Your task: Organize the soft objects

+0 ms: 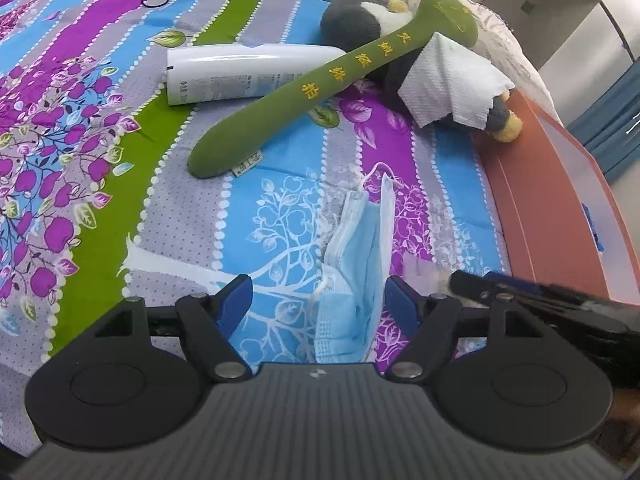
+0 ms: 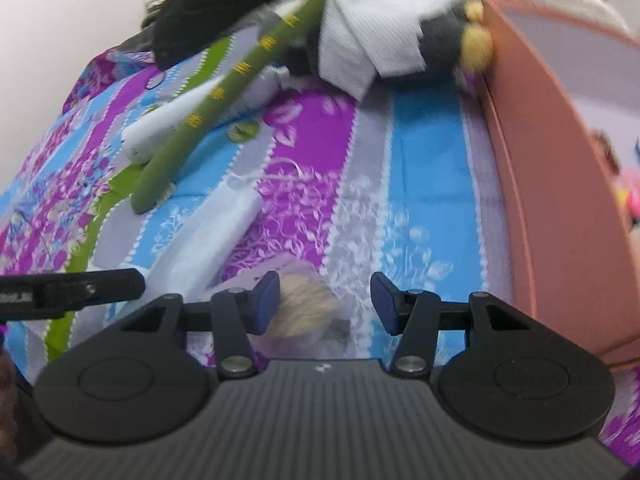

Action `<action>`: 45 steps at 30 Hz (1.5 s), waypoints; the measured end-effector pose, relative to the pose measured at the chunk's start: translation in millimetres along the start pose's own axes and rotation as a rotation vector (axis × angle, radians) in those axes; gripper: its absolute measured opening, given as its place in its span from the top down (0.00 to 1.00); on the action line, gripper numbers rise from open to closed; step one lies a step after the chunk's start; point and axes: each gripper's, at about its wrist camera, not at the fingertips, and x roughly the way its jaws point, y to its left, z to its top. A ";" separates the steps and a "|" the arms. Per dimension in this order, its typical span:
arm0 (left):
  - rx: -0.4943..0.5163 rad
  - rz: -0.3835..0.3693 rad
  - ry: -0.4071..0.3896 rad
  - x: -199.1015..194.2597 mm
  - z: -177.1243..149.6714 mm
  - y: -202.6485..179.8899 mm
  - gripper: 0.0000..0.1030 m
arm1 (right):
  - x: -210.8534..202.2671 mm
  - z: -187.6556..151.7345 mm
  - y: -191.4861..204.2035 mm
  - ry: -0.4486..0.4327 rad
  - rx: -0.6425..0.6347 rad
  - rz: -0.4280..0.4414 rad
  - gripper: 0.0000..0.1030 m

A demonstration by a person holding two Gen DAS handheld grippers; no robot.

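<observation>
A: Where are the left tongs (image 1: 318, 300)?

B: Low over the flowered bedspread (image 1: 100, 208), spread wide. The blue face mask (image 1: 352, 276) lies crumpled between the blue pads (image 1: 236, 300), touching neither.

A: And the right tongs (image 2: 325, 300)?

B: About half open. A blurred tan, fuzzy thing (image 2: 310, 312) sits against the left pad; the other pad is clear of it, so nothing is gripped.

A: The other soft things?

B: Towards the far edge of the bed. The long green padded stick (image 1: 304, 92) lies slantwise across a white bottle (image 1: 240, 74), its head on the grey plush toy (image 1: 356, 16). A white paper towel (image 1: 452, 80) drapes that toy, just beside the orange box (image 1: 560, 216) at the bed's right edge.
</observation>
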 end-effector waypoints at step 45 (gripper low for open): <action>0.163 -0.025 0.060 52.6 -12.0 -39.8 0.85 | -16.6 -41.4 -8.5 -0.021 -0.011 -0.015 0.69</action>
